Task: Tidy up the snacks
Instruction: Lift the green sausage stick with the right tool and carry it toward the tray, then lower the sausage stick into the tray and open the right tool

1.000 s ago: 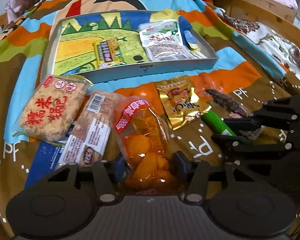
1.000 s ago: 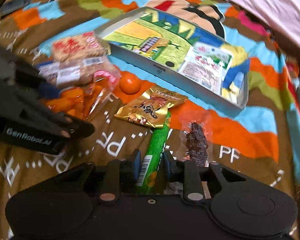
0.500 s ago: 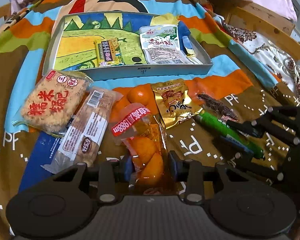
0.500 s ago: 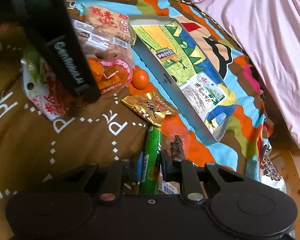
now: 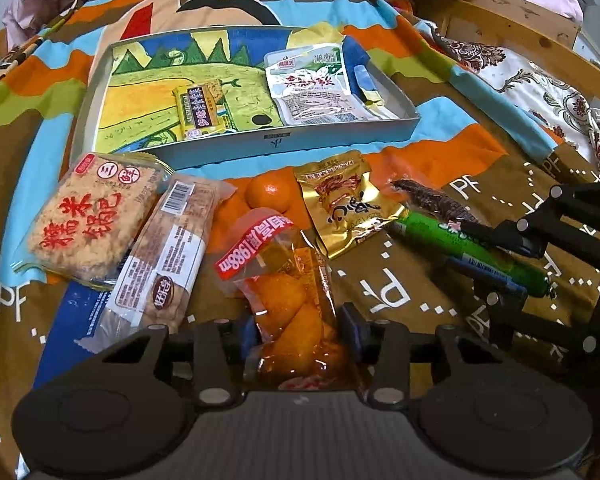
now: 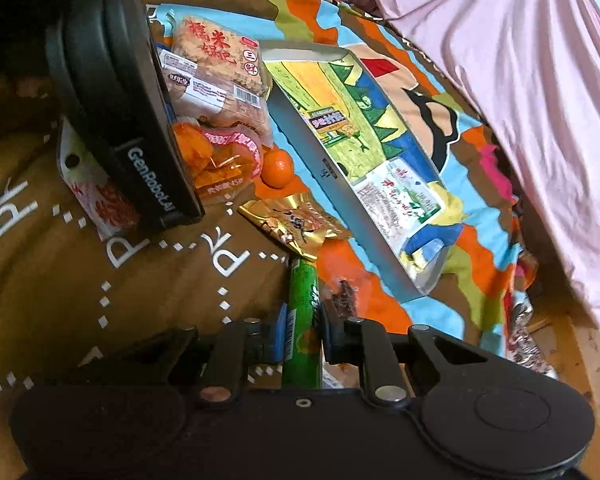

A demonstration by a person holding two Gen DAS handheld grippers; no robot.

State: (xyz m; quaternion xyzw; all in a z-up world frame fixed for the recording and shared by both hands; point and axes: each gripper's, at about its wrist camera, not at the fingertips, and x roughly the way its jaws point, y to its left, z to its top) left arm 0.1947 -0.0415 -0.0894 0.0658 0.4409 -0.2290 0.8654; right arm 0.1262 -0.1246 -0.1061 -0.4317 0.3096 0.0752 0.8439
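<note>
My left gripper (image 5: pixel 298 328) has its blue pads on the sides of a clear bag of orange snack pieces (image 5: pixel 288 292), low in the left wrist view; its jaws are opening. In the right wrist view my right gripper (image 6: pixel 302 332) is shut on a green stick-shaped snack (image 6: pixel 302 300), which points away along the fingers. From the left wrist camera that green stick (image 5: pixel 460 240) appears at the right, clamped in the right gripper (image 5: pixel 500 264). A shallow grey tray (image 5: pixel 260 142) lies beyond the loose snacks, holding a yellow packet (image 5: pixel 202 110) and a white-green packet (image 5: pixel 312 88).
On the patterned cloth lie a rice-cracker pack (image 5: pixel 84 220), a long pastry pack (image 5: pixel 168 256), a mandarin (image 5: pixel 268 192), a gold packet (image 5: pixel 344 208) and a dark dried snack in clear wrap (image 5: pixel 432 200). A wooden frame (image 5: pixel 520 28) and pink fabric (image 6: pixel 520 80) border the far side.
The left jaws have narrowed onto the orange bag, which has shifted and uncovered the mandarin. The right gripper has closed on the green stick and rolled, so its view is tilted.
</note>
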